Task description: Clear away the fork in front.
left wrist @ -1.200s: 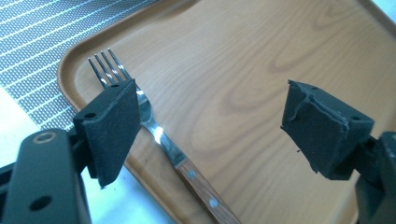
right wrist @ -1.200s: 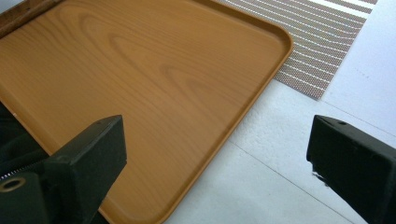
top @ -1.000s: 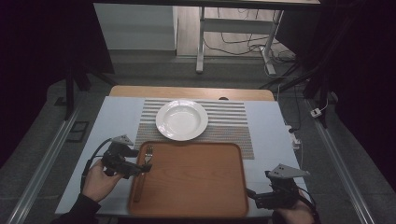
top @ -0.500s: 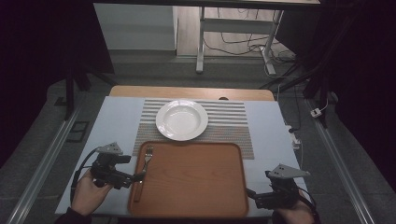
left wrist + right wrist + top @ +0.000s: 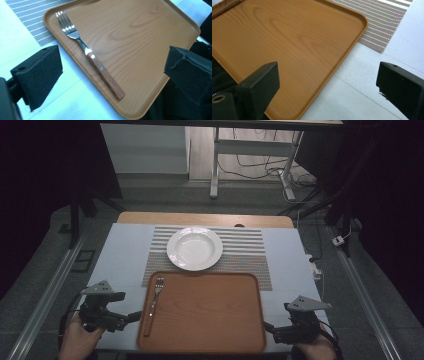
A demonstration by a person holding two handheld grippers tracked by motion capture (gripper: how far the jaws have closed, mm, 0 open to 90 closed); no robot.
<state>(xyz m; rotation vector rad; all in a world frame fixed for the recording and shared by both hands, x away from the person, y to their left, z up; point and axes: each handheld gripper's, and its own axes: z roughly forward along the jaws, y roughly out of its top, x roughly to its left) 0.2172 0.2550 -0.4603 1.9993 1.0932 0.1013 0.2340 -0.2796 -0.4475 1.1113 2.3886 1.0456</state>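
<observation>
Two grippers: I hold both off the tray
Left gripper: just left of the tray; jaws just opened wide, nothing between them
Right gripper: at the tray's near right corner, jaws wide apart, holding nothing
Fork: flat along the tray's left edge, tines toward the plate

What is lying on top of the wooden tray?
One fork with a wooden handle lies on the tray, along its left edge, tines toward the plate. The surface under the fork is covered.
</observation>
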